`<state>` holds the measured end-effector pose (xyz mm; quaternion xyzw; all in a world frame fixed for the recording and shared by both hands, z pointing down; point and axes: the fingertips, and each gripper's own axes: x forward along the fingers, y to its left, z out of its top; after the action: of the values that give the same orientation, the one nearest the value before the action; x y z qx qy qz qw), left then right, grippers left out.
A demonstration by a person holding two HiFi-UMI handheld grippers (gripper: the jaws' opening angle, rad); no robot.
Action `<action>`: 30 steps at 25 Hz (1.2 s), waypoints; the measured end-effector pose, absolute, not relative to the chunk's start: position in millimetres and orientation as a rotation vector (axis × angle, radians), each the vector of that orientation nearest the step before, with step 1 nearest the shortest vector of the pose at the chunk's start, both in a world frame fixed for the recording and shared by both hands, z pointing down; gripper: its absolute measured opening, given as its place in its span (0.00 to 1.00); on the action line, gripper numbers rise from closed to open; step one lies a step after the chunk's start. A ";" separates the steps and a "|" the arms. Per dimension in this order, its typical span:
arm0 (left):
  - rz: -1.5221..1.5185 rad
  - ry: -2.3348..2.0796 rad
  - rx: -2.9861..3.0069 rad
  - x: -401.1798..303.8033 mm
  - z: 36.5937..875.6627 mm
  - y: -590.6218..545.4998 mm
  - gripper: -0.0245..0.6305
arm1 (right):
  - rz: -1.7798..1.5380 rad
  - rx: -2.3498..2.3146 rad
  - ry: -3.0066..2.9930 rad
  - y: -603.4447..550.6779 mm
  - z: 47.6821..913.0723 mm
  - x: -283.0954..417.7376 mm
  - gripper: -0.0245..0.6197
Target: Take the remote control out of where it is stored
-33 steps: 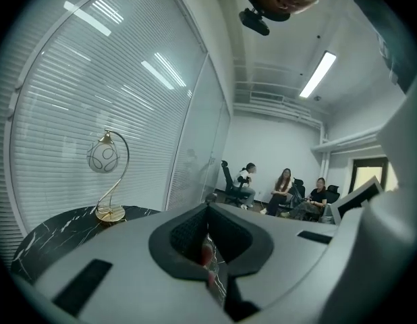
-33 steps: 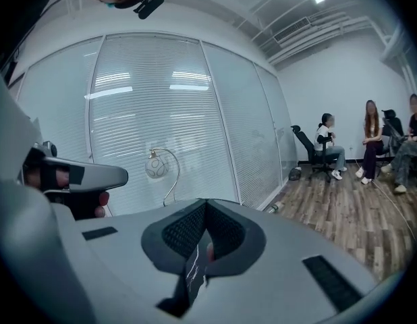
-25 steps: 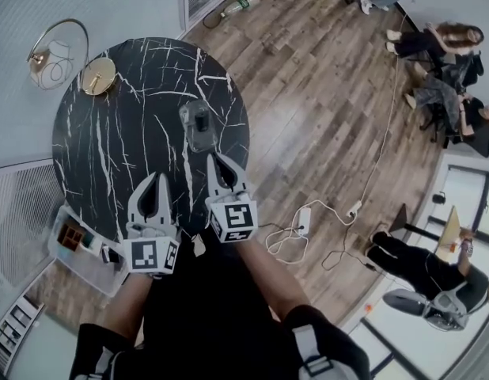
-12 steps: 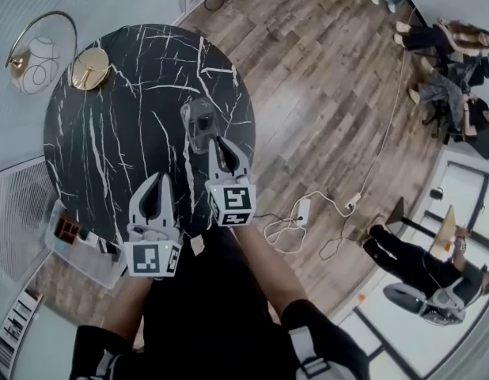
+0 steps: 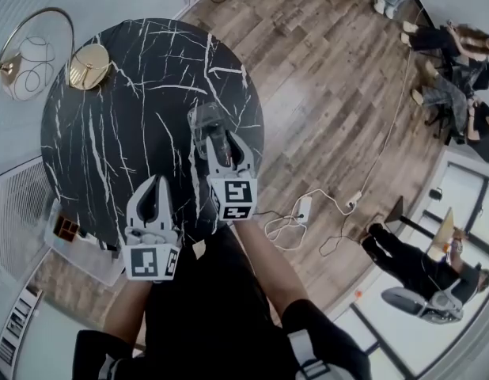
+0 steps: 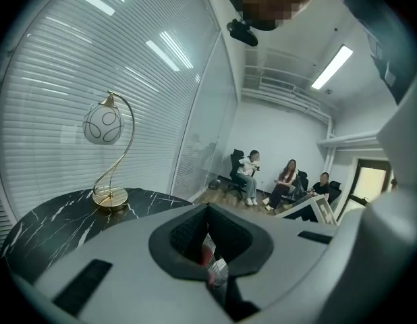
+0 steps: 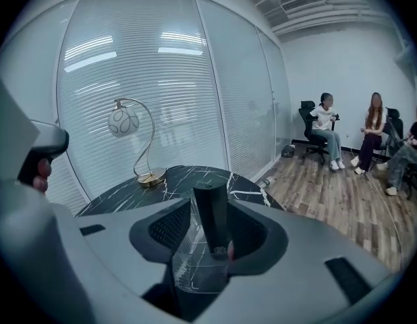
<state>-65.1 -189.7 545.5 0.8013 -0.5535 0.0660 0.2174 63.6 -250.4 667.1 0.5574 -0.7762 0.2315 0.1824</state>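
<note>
1. The dark, slim, stick-shaped remote control point(image 7: 211, 214) stands upright in a clear plastic holder point(image 7: 185, 262), toward the right edge of the round black marble tabletop point(image 5: 110, 133).
2. My right gripper point(image 5: 219, 145) has its fingers either side of the remote and the holder. They are opening and do not press on either one.
3. My left gripper point(image 5: 160, 180) hangs over the near edge of the tabletop, its fingers pressed together on nothing.
4. The remote looks light and stiff, with a smooth casing that may slip.
5. I judge the best hold is on the bare upper part, above the holder's rim, squeezed across its width.
6. The holder looks light too, so it may lift with the remote.
</note>
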 end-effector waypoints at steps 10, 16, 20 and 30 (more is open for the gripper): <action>0.204 -1.526 2.181 -77.7 561.3 -194.4 0.05 | 0.643 1.541 -2.171 -276.1 682.9 57.3 0.34; 0.216 -1.526 2.173 -79.9 567.4 -195.0 0.05 | 0.599 1.560 -2.166 -282.3 683.8 58.4 0.34; 0.215 -1.527 2.163 -80.5 568.3 -193.7 0.05 | 0.593 1.563 -2.164 -280.7 683.3 59.0 0.33; 0.196 -1.564 2.181 -73.6 547.9 -184.2 0.05 | 0.544 1.578 -2.226 -277.5 646.5 60.4 0.32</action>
<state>-73.6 -184.2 547.9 0.7900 -0.5664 0.0712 0.2235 60.4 -277.5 646.5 0.5581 -0.7872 0.1923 0.1785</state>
